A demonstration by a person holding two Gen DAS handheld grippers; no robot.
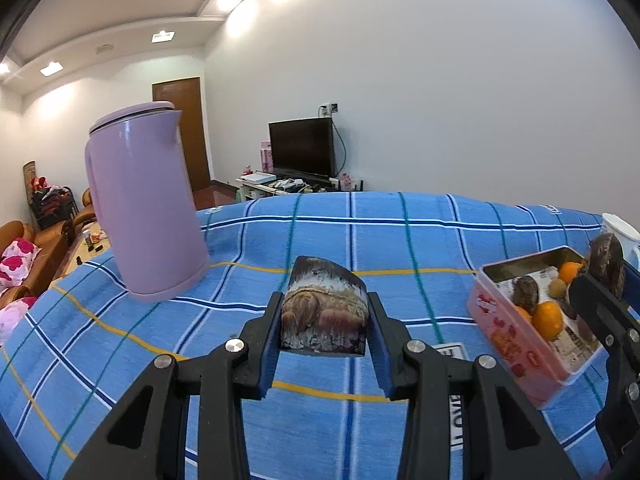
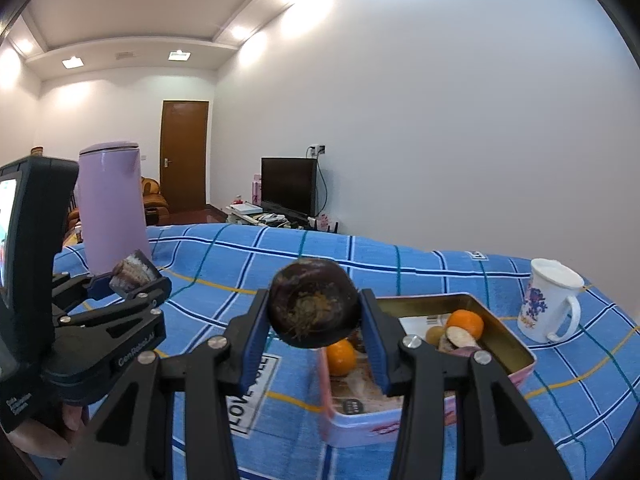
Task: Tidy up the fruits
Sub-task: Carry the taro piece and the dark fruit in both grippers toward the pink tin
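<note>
Nearest item, left view: my left tongs point(image 1: 323, 312), blue-lined fingers pressed against both flanks of a dark wedge-shaped fruit piece point(image 1: 323, 308) — brown, mottled, flat cut face toward the lens, held above the cloth. In the right view the same tongs point(image 2: 134, 280) appear side-on at far left with the wedge point(image 2: 132, 271) at their tip.

Right tongs point(image 2: 314, 316): pinching a round dark-purple fruit point(image 2: 313, 307), rough tan patch facing the camera, raised over the near-left end of the tin. From the left view this fruit point(image 1: 607, 266) shows at the right edge, above the tin's far end.

Pink tin point(image 2: 520, 346) — rectangular, lid off, resting on the counter. Contents visible: two oranges point(image 2: 465, 323), one small greenish-brown fruit point(image 2: 435, 334), a pale cut slice point(image 2: 458, 337), printed paper on the bottom. Left view shows the tin point(image 1: 504, 320) with another dark round fruit point(image 1: 525, 293) inside.

Counter covering: blue plaid cloth point(image 1: 360, 224), with a label reading "LOVE" partly hidden.

Lilac kettle point(image 1: 146, 204): lid on, standing at the far left of the counter, well apart from the tin.

White mug point(image 2: 549, 306): blue floral print, handle toward the camera, just beyond the tin's right end.

Background: black television point(image 1: 302, 147), brown door point(image 2: 185, 156).
</note>
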